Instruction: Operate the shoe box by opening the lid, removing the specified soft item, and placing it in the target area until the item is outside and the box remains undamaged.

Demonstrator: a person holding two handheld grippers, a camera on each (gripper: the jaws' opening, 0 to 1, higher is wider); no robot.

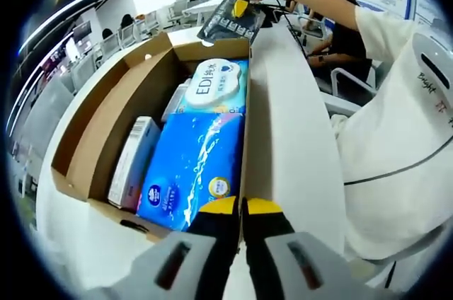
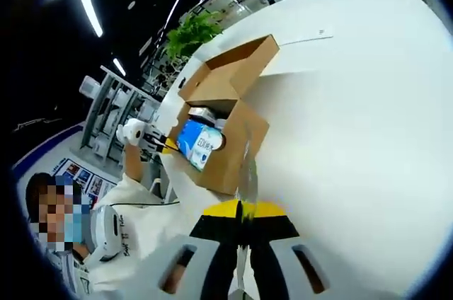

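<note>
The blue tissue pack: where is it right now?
In the left gripper view the blue tissue pack lies inside the open cardboard box, between a white wipes pack and the left tongs.

We log the open shoe box (image 1: 106,112) at frame centre-left on the table (image 1: 290,137); tissue pack (image 1: 191,169) inside, wipes pack (image 1: 216,88) above it.

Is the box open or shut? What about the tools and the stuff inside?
Brown cardboard shoe box: open, lid up.
Blue plastic tissue pack: lying inside the box.
Dark flat packet: held up past the box's far end.
Right tool: shut on the packet.
Left tool: shut, empty.
</note>
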